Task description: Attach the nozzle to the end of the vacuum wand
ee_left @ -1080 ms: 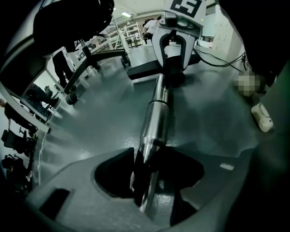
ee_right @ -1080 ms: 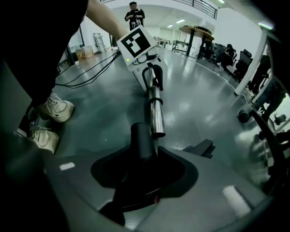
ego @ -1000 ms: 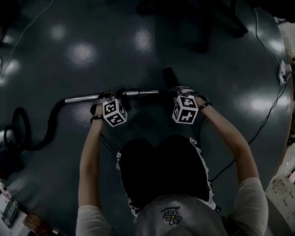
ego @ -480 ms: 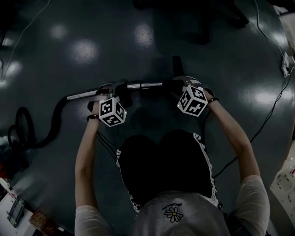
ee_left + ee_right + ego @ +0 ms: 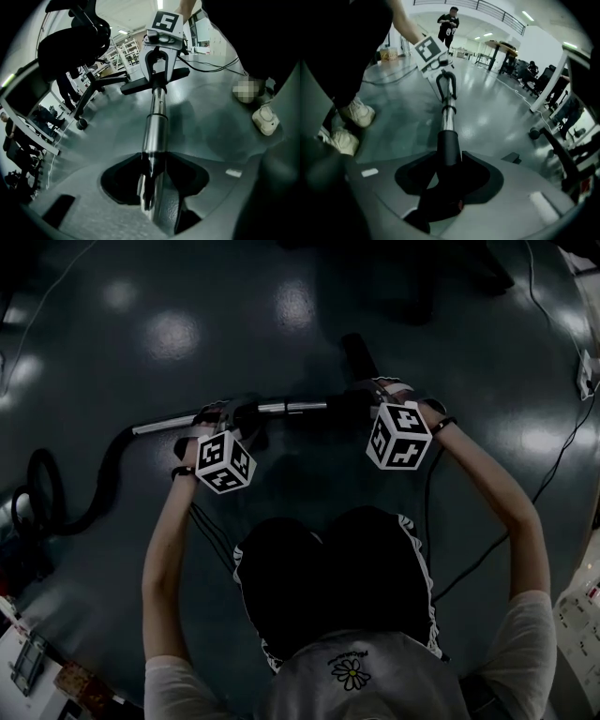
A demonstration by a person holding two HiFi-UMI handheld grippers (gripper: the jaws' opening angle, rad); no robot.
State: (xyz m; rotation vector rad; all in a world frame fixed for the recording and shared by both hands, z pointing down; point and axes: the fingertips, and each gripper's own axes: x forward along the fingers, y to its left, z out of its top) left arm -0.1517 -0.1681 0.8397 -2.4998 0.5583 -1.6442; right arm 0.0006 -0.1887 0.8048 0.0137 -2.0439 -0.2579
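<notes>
Nearest the head camera, the person's pale top [image 5: 351, 678] and dark lap cover the feet, so only the right gripper view shows the pale trainers [image 5: 354, 112] on the floor [image 5: 169, 334]. Both forearms [image 5: 164, 549] reach forward to the marker cubes [image 5: 225, 462]. The left gripper [image 5: 242, 416] is clamped on the chrome vacuum wand [image 5: 292, 408], its jaws having just been closing. Its own view shows the tube running between the pads, with the textured right pad against the metal. The right gripper [image 5: 367, 401], whose jaws have likewise just been closing, grasps the nozzle [image 5: 356, 356] by its black neck. Its own view shows that neck filling the gap between the jaws, with the chrome tube coming out of the neck's far end, a joint the head view leaves too dark to read. The wand is held roughly level between the two grippers. The nozzle sits at its right end, its head pointing away from the person. Only the view from above shows the black hose [image 5: 103, 488], which leaves the wand's left end and loops on the floor at far left. Farther out, the left gripper view adds a small white box [image 5: 266, 119] on the floor and a dark office chair [image 5: 70, 47]. The right gripper view shows a standing person [image 5: 449, 21] far down a bright hall.
</notes>
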